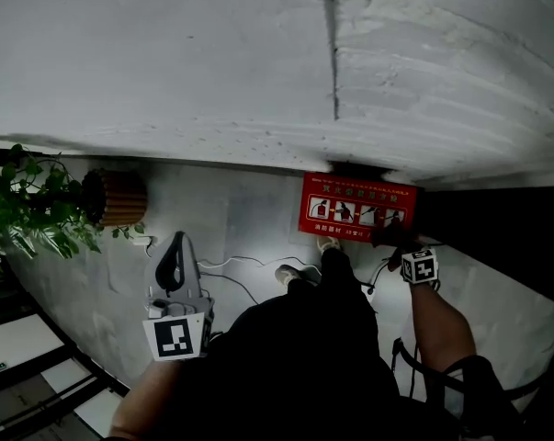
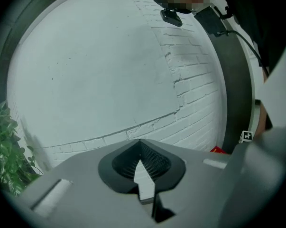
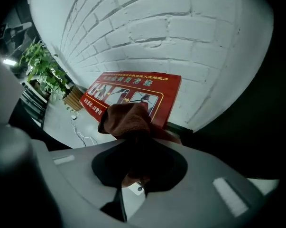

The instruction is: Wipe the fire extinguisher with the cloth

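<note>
Right gripper view: the right gripper (image 3: 135,144) has its jaws clamped on a bunched reddish-brown cloth (image 3: 126,119), which protrudes forward past the tips. Directly beyond the cloth stands the red fire extinguisher box (image 3: 169,91), its printed pictogram face turned toward the jaws. No extinguisher cylinder shows in any view; only this box is visible.

Head view: the box sits on the floor (image 1: 231,211) against the white brick wall (image 1: 258,62), with its long axis running along the wall base. The right gripper is just beside the box's lower right corner; whether the cloth touches the face cannot be confirmed. The left gripper (image 1: 177,242) is well apart to the left, nearer the potted plant (image 1: 28,211).

Left gripper view: jaws brought together at the tips, nothing between them, aimed at bare wall.

Assessment: the wipe falls to the right gripper. Strokes should run lengthwise along the box face, from the right end leftward.
</note>
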{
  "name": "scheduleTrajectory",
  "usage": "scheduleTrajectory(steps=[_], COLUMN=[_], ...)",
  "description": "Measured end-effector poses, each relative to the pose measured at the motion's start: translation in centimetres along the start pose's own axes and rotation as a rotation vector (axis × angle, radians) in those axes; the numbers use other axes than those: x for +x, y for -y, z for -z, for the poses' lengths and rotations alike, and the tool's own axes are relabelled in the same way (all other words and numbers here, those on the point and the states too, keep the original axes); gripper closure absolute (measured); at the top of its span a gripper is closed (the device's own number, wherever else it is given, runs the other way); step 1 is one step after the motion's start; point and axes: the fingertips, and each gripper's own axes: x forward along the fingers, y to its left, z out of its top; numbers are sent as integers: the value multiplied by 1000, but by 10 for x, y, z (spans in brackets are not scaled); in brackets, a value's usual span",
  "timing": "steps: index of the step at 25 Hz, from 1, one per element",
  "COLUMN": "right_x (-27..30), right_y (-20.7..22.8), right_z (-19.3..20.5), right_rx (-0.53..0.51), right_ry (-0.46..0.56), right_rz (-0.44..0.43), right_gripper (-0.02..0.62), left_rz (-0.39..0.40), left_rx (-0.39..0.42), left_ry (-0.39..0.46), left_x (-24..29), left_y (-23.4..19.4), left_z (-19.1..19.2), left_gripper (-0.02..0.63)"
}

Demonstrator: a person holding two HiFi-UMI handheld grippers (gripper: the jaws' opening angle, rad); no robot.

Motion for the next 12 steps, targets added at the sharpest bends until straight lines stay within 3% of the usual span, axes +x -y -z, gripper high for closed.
scheduleTrajectory(steps=[3, 7, 12], right_x=[-3, 9, 55], right_y=[-13, -80, -173], right_z=[-30, -110, -199], right_rx=[-43, -322, -495], right_ry=[73, 173, 186], right_rz=[-8, -127, -242], right_gripper=[532, 532, 532], left_rz=[-42, -132, -270], left_rx=[-16, -54, -87], left_ry=[-11, -39, -102], left_x=[-9, -26, -70], left_y=[-12, -34, -61], left_z=[6, 20, 44], left_gripper=[606, 606, 606])
